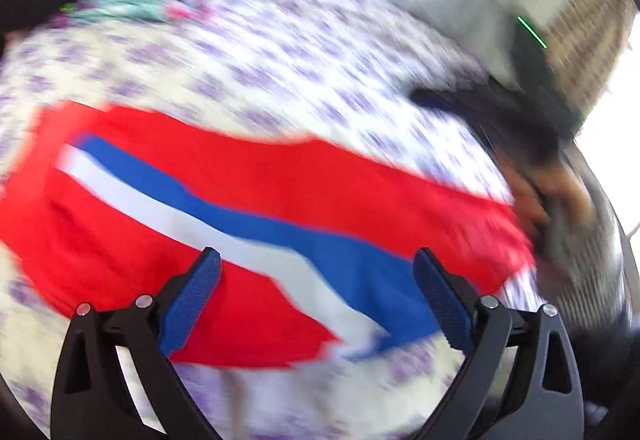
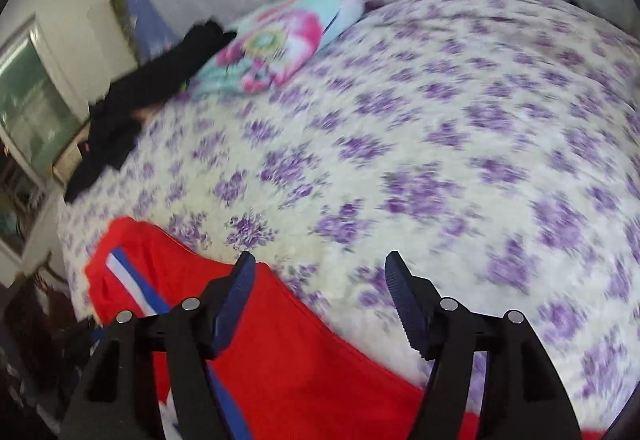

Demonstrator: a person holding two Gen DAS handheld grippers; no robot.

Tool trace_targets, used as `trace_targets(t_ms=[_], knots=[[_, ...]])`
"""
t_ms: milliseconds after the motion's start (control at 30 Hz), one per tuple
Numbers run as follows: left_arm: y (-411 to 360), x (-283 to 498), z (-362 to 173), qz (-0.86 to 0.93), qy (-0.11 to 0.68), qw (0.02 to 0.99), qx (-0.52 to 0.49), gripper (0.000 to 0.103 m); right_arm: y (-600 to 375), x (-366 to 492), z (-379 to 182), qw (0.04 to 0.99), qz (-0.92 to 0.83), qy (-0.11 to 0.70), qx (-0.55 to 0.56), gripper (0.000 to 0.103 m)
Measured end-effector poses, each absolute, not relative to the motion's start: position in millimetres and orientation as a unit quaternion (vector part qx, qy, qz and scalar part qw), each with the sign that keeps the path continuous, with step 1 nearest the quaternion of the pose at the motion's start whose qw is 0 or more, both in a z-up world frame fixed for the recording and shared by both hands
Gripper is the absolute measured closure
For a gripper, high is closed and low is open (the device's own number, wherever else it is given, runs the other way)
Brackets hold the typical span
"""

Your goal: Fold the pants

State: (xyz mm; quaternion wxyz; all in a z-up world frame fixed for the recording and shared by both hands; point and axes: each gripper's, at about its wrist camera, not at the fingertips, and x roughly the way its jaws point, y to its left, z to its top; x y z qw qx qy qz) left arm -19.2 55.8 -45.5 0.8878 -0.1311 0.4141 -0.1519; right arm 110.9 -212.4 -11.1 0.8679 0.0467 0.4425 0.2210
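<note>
Red pants (image 1: 280,176) with a blue and white side stripe lie stretched across a bedspread (image 1: 280,52) printed with purple flowers. My left gripper (image 1: 316,252) hovers above their near edge, open wide, with nothing between its blue pads. In the right wrist view the pants (image 2: 304,360) fill the lower left. My right gripper (image 2: 320,256) is open over the pants' edge and bare bedspread (image 2: 460,140), gripping nothing. A person's hand (image 1: 560,188) shows blurred at the pants' right end.
A pink and turquoise pillow (image 2: 276,44) lies at the bed's far side against a pale wall. Beside it, a black garment (image 2: 128,112) hangs over the left edge of the bed. A window (image 2: 28,104) is at far left. Both views are motion-blurred.
</note>
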Motion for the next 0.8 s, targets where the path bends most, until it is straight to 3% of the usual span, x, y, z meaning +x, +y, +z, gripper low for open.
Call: trace_targets(t_ms=[100, 200, 233, 400, 633, 800], knots=[[102.2, -6.7, -49.8, -0.077, 0.42, 0.89, -0.156, 0.009, -246.8, 81.6, -5.6, 0.875, 0.203, 0.432, 0.073, 0.03], [126.3, -4.6, -68.7, -0.068, 0.442, 0.878, -0.172, 0.027, -280.2, 54.8, -11.1, 0.886, 0.171, 0.422, 0.091, 0.028], [127.0, -11.7, -67.0, -0.068, 0.433, 0.883, -0.17, 0.028, -292.2, 45.8, -12.8, 0.889, 0.158, 0.418, 0.099, 0.028], [117.5, -36.1, -49.4, -0.085, 0.385, 0.899, -0.191, 0.019, -374.3, -16.8, -11.8, 0.902, 0.059, 0.394, 0.167, 0.026], [53.7, -26.4, -54.1, -0.107, 0.411, 0.898, -0.12, 0.016, -463.5, -111.5, -46.6, 0.881, -0.055, 0.378, 0.28, 0.023], [24.8, -23.4, -65.7, -0.121, 0.441, 0.882, -0.117, 0.016, -470.2, -123.2, -90.2, 0.859, -0.058, 0.368, 0.352, 0.023]])
